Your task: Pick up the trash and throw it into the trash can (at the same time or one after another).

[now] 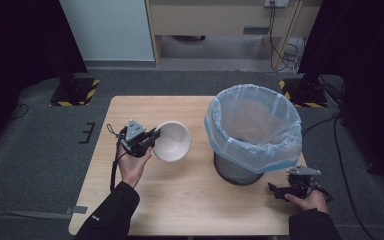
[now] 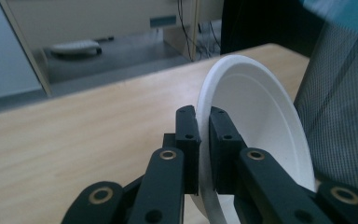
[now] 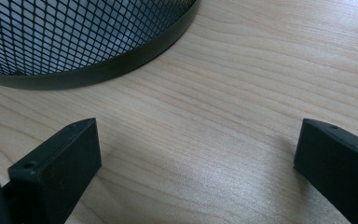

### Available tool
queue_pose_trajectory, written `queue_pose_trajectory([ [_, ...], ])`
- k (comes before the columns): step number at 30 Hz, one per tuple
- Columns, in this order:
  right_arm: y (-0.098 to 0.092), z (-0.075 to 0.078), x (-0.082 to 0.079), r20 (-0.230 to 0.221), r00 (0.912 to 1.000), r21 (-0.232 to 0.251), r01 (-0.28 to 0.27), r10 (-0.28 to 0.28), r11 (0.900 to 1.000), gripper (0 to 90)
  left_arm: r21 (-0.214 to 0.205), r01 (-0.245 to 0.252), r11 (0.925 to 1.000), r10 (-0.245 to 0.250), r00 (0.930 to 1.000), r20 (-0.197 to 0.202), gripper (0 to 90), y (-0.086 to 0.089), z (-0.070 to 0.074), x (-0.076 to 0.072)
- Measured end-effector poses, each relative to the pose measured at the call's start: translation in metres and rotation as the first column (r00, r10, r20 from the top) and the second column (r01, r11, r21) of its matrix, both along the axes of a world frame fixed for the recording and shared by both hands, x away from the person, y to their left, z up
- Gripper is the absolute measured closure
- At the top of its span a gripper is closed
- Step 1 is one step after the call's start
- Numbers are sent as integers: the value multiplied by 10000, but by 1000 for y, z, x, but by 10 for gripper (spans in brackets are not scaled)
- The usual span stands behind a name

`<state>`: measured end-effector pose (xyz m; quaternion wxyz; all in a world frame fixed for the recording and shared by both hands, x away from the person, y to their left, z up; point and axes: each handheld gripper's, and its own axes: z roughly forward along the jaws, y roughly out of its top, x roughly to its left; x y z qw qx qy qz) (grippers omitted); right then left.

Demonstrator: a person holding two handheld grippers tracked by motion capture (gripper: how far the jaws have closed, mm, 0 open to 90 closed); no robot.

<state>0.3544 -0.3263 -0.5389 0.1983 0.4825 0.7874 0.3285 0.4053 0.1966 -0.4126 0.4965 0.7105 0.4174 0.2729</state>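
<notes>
White paper bowl (image 1: 172,141): plain, round, ribbed inner wall, tipped on edge above the wooden table (image 1: 195,200), left of the mesh bin (image 1: 240,170). Left gripper (image 2: 204,140) pinches its rim. Right gripper (image 3: 198,154) jaws wide, nothing between, near bin base.

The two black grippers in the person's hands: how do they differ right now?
The left gripper is shut on the rim of a white bowl, holding it tilted; the right gripper stands open with nothing between its jaws. The left is beside the bin to its left; the right rests near the bin's mesh base. Both are black two-jaw tools.
</notes>
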Motion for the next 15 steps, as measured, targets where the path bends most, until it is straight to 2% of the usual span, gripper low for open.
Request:
queue_pose_trajectory([
  [7,0,0,0,-6,10000,5,7,-7,10000,8,-822,-173,9965,256,9947,999,836,14,34,-12],
  [9,0,0,0,-8,10000,6,7,-7,10000,8,-911,-211,9956,330,9909,1308,836,16,43,-16],
  [10,0,0,0,-3,10000,3,7,-7,10000,8,-1056,-157,9943,326,9866,1597,836,17,53,-19],
  [11,0,0,0,-3,10000,3,7,-7,10000,8,-1056,-157,9943,326,9866,1597,836,17,53,-19],
  [14,0,0,0,2,10000,-1,6,-6,10000,8,-1551,43,9879,297,9760,2159,836,19,72,-25],
  [15,0,0,0,2,10000,-1,6,-6,10000,8,-1551,43,9879,297,9760,2159,836,19,72,-25],
])
